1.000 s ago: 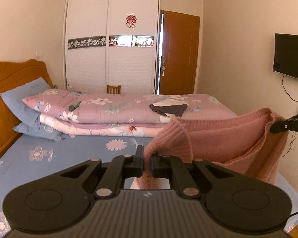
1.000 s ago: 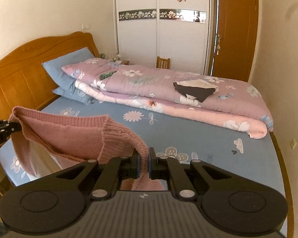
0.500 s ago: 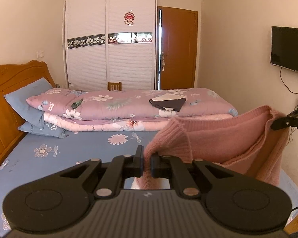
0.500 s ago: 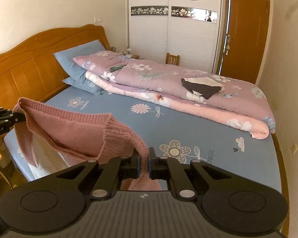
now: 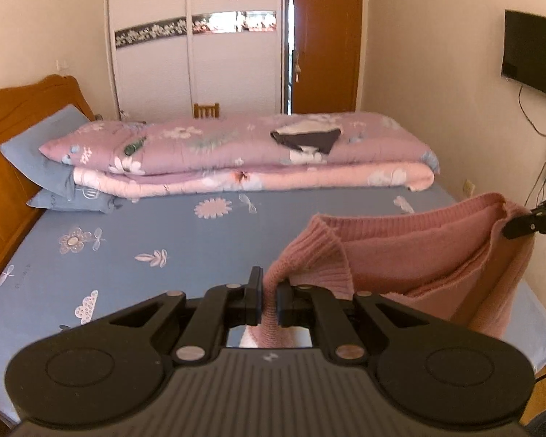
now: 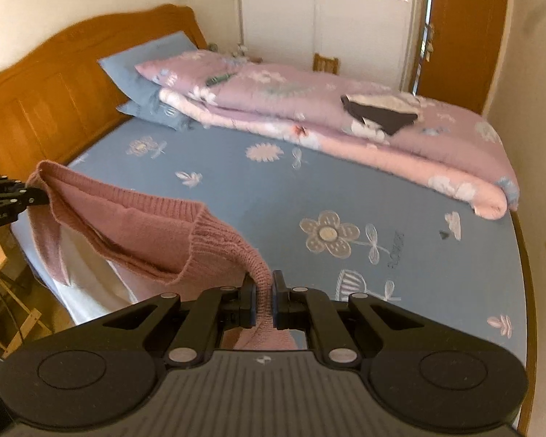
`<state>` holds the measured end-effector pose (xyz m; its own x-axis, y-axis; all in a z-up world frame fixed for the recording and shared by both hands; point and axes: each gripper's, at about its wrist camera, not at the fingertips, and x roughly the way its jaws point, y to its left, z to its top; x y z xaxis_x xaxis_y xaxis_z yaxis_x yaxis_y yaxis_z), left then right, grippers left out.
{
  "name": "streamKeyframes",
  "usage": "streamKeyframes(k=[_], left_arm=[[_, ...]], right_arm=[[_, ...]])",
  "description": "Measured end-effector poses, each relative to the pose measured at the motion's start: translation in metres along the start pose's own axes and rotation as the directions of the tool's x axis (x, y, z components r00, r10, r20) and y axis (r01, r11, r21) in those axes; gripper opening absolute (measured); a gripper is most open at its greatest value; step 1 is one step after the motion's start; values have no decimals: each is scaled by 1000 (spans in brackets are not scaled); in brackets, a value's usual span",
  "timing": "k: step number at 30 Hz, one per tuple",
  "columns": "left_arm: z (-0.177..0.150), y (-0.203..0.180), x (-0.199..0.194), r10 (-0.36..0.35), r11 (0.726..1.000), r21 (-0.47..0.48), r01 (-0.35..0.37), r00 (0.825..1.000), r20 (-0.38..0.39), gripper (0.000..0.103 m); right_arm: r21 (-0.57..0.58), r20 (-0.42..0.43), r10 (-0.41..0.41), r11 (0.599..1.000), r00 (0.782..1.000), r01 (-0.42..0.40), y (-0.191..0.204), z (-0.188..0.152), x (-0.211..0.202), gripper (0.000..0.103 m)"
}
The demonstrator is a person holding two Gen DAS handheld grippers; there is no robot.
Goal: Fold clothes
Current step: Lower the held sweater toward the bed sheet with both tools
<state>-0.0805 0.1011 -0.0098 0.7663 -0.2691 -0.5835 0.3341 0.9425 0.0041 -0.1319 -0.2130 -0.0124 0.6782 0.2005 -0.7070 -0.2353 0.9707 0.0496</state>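
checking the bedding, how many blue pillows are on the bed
2, stacked at the head of the bed by the wooden headboard: an upper blue pillow leaning on it and a lower blue pillow beneath, both partly under the folded pink quilt, which could hide more.

Bright warm daylight, fisheye-bent edges, right wrist view motion-blurred.
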Motion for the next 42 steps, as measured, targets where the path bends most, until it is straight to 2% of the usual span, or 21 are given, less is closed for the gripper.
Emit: streamKeyframes(k=[10,19,26,34,42], left_arm=[[14,11,60,-49,999,21,50,996,-69,5],[22,28,124,-92,995,25,97,984,-150,5],[28,42,180,-136,989,22,144,965,-223,5],[33,52,232,-176,977,67,204,940,-292,5],[37,55,288,-175,974,79,210,931,-319,5]], right_arm=[[54,-45,-71,996,996,73,-12,13,53,10],[76,-136,-109,990,985,120,-22,35,116,10],[79,-208,-139,984,968,158,-33,51,171,10],[92,-253,-170,976,952,199,-42,63,219,10],[94,-273,-177,973,946,209,-67,72,274,10]])
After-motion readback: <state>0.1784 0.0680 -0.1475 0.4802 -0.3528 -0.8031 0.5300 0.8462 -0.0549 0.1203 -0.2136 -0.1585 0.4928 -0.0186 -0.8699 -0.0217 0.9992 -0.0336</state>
